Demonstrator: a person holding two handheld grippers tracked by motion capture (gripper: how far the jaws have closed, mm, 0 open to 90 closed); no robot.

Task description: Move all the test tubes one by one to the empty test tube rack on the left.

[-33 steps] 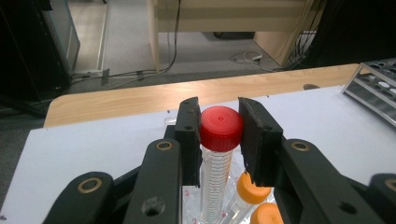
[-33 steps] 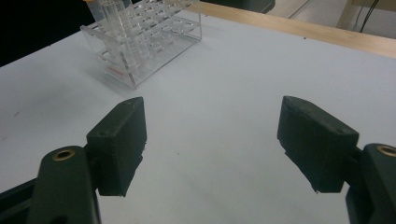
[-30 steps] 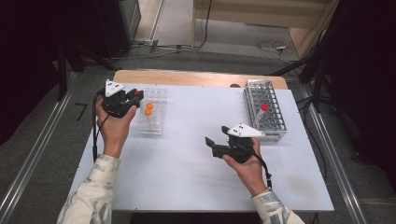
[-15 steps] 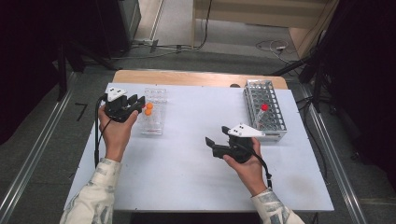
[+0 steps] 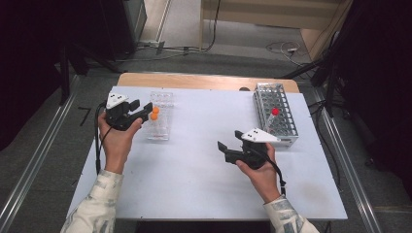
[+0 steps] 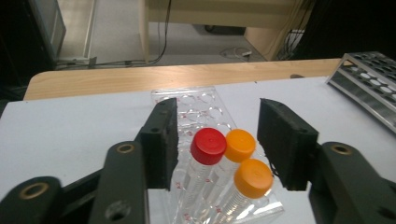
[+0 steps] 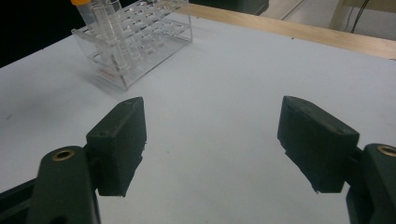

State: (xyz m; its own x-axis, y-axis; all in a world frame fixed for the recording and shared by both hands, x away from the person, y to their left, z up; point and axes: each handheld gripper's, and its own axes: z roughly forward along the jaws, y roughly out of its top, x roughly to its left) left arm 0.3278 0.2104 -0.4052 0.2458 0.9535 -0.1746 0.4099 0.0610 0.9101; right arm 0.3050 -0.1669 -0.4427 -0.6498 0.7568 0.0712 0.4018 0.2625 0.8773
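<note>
Left gripper (image 6: pixel 217 144): jaws have just been opening and stand apart either side of the red-capped tube (image 6: pixel 208 145), pads clear of it. Tube sits upright in the clear rack (image 5: pixel 160 121) near the worktop's far left corner, long axis vertical, directly between the jaws. Right gripper (image 7: pixel 212 144): jaws wide apart, empty, over the bare worktop (image 5: pixel 194 184), well apart from the rack.

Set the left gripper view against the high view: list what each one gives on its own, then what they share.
Left gripper view: the left claw, jaws just opening, pads clear of the red-capped tube standing between them in the clear rack. High view: the right claw, open over bare table, and a red-topped tube in the metal rack. Shared: two orange caps, clear rack, metal rack.
</note>
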